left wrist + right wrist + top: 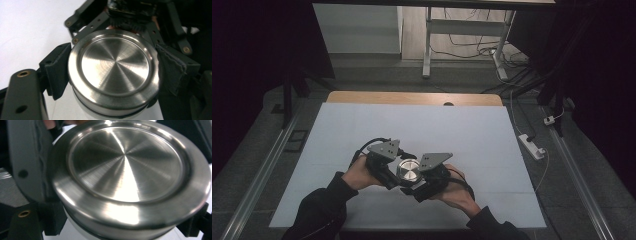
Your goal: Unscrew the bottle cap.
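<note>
A white sheet (pixel 362 130) covers most of a wooden table (pixel 412 97), beyond which a pale table frame (pixel 428 45) stands on the grey floor among loose black cables (pixel 472 50), while a white power strip (pixel 532 146) lies on the floor beside the table's right edge.

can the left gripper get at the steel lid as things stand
Probably yes: the left gripper already has its pads against the rim of the steel lid, with nothing between; the right gripper holds the container lower down.
</note>
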Available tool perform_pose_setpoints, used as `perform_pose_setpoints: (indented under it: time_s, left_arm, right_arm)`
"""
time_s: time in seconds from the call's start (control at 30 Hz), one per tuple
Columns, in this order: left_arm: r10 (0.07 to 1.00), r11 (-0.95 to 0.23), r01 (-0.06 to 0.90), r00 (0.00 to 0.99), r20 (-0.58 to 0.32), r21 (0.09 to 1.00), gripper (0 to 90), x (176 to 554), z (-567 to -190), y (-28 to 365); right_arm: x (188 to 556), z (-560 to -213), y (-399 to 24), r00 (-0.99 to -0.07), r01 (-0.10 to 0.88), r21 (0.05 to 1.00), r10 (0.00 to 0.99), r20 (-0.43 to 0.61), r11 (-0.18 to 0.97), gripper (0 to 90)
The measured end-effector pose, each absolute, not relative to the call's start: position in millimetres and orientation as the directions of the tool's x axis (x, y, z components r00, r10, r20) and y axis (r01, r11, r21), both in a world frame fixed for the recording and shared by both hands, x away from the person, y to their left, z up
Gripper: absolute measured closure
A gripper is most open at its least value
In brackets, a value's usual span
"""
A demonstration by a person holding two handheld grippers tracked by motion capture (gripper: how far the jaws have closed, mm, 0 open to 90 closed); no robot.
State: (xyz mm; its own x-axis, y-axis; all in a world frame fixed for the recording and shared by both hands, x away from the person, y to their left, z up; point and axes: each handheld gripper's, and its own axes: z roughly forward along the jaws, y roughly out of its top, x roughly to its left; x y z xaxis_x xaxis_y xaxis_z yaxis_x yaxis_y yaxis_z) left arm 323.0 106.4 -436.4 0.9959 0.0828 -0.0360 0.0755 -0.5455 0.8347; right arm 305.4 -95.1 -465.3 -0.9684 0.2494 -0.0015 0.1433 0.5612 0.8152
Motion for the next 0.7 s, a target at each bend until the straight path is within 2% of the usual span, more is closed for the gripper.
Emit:
perform_pose_setpoints:
  time_s: [0.07, 0.1, 0.17, 0.2, 0.27, 0.37, 0.6, 0.63, 0.67, 0.7]
  left_arm:
    - [0.116, -0.546, 0.09, 0.993, -0.031, 0.833, 19.7, 322.0, -436.1, 104.4]
    - [0.193, -0.546, 0.128, 0.981, -0.024, 0.828, 19.7, 320.2, -435.0, 99.6]
    - [0.266, -0.538, 0.166, 0.964, -0.02, 0.827, 19.7, 318.1, -433.9, 94.7]
    - [0.266, -0.538, 0.166, 0.964, -0.02, 0.827, 19.7, 318.1, -433.9, 94.7]
    - [0.375, -0.515, 0.215, 0.927, -0.008, 0.83, 19.6, 312.6, -432.2, 86.2]
    - [0.422, -0.508, 0.232, 0.906, 0.006, 0.83, 19.1, 309.0, -430.3, 80.7]
    - [0.355, -0.466, 0.233, 0.933, -0.061, 0.853, 2.2, 314.4, -418.1, 98.3]
    - [0.283, -0.457, 0.21, 0.956, -0.083, 0.864, 2.3, 316.4, -414.2, 110.3]
    - [0.283, -0.457, 0.21, 0.956, -0.083, 0.864, 2.8, 316.4, -414.2, 110.3]
    - [0.153, -0.475, 0.16, 0.983, -0.098, 0.865, 2.9, 318.0, -413.4, 120.5]
  right_arm:
    - [306.2, -465.5, -95.6, -0.965, 0.151, 0.816, 0.264, -0.002, 0.558, 15.1]
    - [307.7, -465.6, -96.7, -0.95, 0.176, 0.816, 0.311, -0.005, 0.551, 15.1]
    - [309.6, -465.5, -98.2, -0.934, 0.197, 0.818, 0.357, -0.012, 0.541, 15.1]
    - [310.1, -465.4, -98.8, -0.925, 0.206, 0.82, 0.38, -0.015, 0.534, 15.1]
    - [310.7, -464.6, -99.6, -0.906, 0.222, 0.823, 0.422, -0.024, 0.523, 15.1]
    - [311.6, -464.3, -101.7, -0.887, 0.24, 0.832, 0.461, -0.021, 0.5, 15.1]
    - [308.7, -459.7, -103.2, -0.905, 0.216, 0.846, 0.426, -0.014, 0.487, 15.2]
    - [308.0, -458.7, -102.8, -0.918, 0.206, 0.845, 0.396, -0.008, 0.494, 15.1]
    - [307.6, -458.5, -102.4, -0.926, 0.2, 0.842, 0.378, -0.005, 0.501, 15.1]
    - [306.8, -458.4, -101.8, -0.933, 0.196, 0.838, 0.36, -0.001, 0.51, 15.1]
